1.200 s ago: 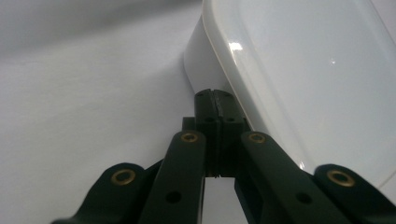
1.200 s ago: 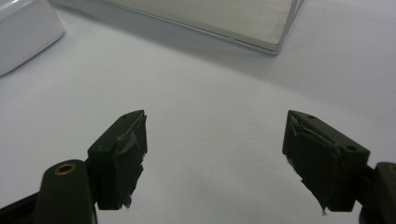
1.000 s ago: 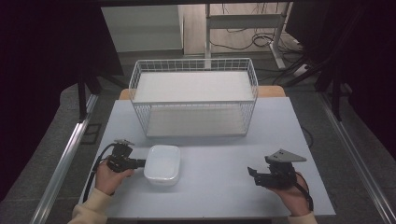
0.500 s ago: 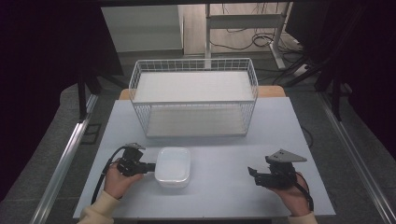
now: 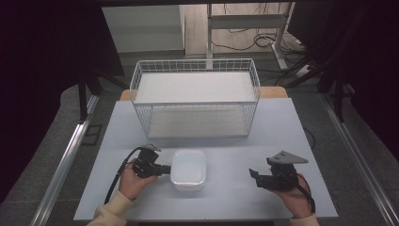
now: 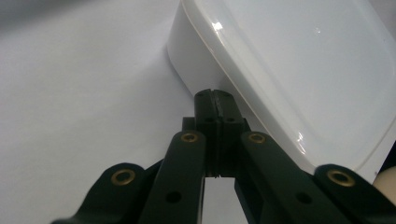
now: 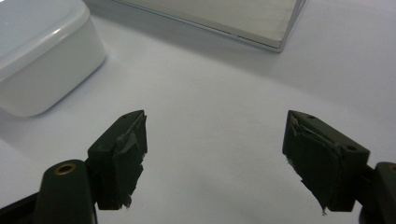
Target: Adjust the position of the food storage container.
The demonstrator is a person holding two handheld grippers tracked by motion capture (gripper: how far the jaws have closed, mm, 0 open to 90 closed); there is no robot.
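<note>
Closed left tongs pressing the side of the white box

The left gripper (image 5: 162, 168), jaws fully together, touches the left side of the lidded plastic container (image 5: 188, 169) near the table's (image 5: 282, 127) front; the right gripper (image 5: 254, 176), jaws wide and empty, waits well apart; the wire basket (image 5: 195, 101) lies farther.

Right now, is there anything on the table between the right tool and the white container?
Nothing visible. Bare table lies between the right tool and the white container. The left tool, jaws shut, is on the container's far side.
</note>
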